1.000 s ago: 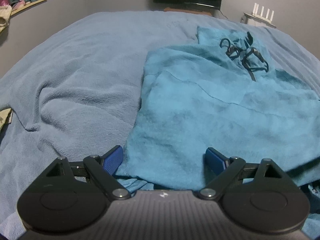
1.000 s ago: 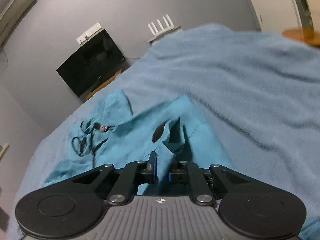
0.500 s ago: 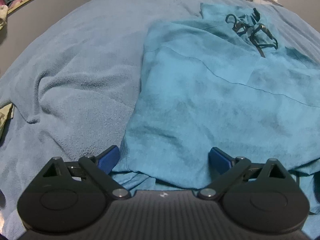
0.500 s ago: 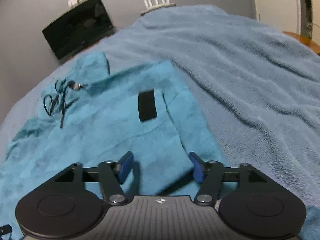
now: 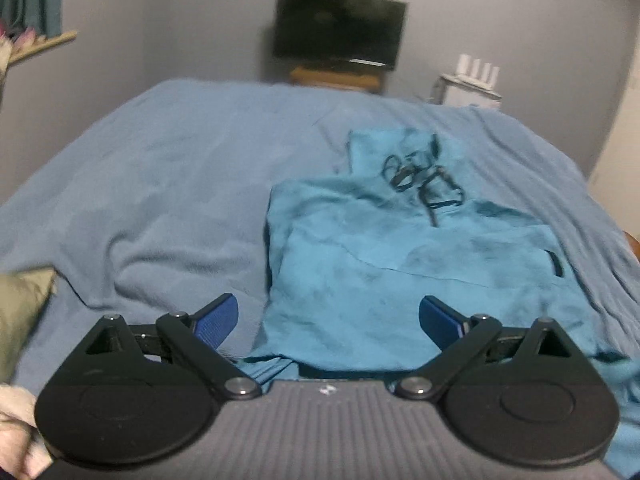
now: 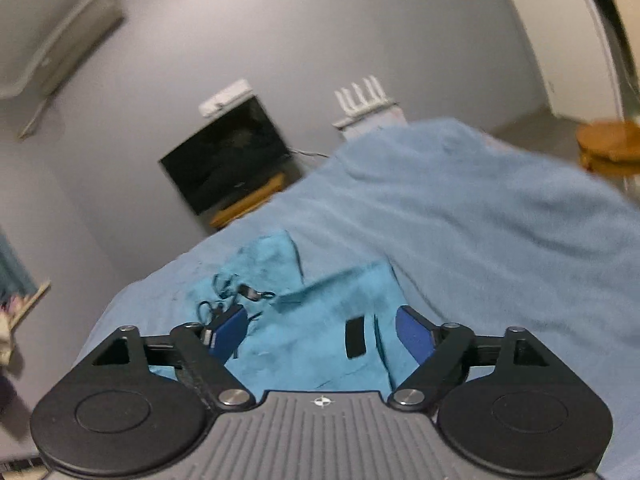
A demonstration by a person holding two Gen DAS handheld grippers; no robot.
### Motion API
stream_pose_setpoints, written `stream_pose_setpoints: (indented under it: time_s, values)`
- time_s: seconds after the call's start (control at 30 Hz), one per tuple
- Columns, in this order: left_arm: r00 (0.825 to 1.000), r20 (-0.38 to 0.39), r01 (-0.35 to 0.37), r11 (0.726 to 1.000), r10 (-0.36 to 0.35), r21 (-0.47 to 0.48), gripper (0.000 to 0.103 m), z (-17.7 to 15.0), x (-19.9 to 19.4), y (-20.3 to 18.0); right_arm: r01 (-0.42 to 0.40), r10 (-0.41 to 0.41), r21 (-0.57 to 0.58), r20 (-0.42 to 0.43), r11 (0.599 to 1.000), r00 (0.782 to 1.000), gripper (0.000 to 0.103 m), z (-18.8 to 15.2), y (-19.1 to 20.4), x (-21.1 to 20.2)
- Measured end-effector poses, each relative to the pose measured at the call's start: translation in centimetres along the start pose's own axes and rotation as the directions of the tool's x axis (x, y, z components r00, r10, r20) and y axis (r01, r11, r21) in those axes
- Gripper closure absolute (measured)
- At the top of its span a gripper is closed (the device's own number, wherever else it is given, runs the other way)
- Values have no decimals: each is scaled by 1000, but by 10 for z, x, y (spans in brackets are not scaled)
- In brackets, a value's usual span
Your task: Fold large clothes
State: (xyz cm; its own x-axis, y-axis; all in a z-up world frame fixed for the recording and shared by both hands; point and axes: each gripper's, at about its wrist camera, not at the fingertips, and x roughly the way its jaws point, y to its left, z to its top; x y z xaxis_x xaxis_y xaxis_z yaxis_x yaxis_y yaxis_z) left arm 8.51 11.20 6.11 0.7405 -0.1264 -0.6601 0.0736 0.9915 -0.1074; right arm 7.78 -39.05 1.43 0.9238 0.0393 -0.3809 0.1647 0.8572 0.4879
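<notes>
A teal hooded garment (image 5: 408,264) lies partly folded on the blue bed cover (image 5: 160,184), hood and black drawcord (image 5: 420,176) at the far end. It also shows in the right wrist view (image 6: 312,320), with a black patch (image 6: 355,338) on it. My left gripper (image 5: 328,316) is open and empty, raised above the garment's near left edge. My right gripper (image 6: 320,332) is open and empty, raised above the garment's near right part.
A dark TV (image 5: 338,28) on a wooden stand and a white router (image 5: 478,70) stand by the far wall. An olive cloth (image 5: 20,312) lies at the left edge of the bed. A wooden stool (image 6: 608,148) stands right of the bed.
The right gripper let go of the garment's edge and opened. Both grippers then lifted and drew back from the garment, so more of the room shows.
</notes>
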Motion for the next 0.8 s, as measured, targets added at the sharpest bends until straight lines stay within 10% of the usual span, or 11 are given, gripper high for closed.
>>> stream_pose_setpoints:
  time_s: [0.17, 0.4, 0.63, 0.8]
  values:
    - [993, -30, 118, 988, -116, 98, 5, -15, -49, 10, -48, 36, -240, -56, 969, 998, 8, 15, -1, -53]
    - [952, -100, 306, 901, -290, 306, 5, -67, -114, 21, -166, 59, -557, -206, 814, 977, 6, 0, -5, -124]
    - [890, -225, 456, 779, -397, 430, 5, -116, -167, 22, -385, 121, -610, -428, 692, 895, 6, -11, -14, -190]
    - [893, -288, 448, 745, -346, 495, 5, -143, -182, 20, -457, 54, -655, -537, 602, 842, 7, -30, -13, -226]
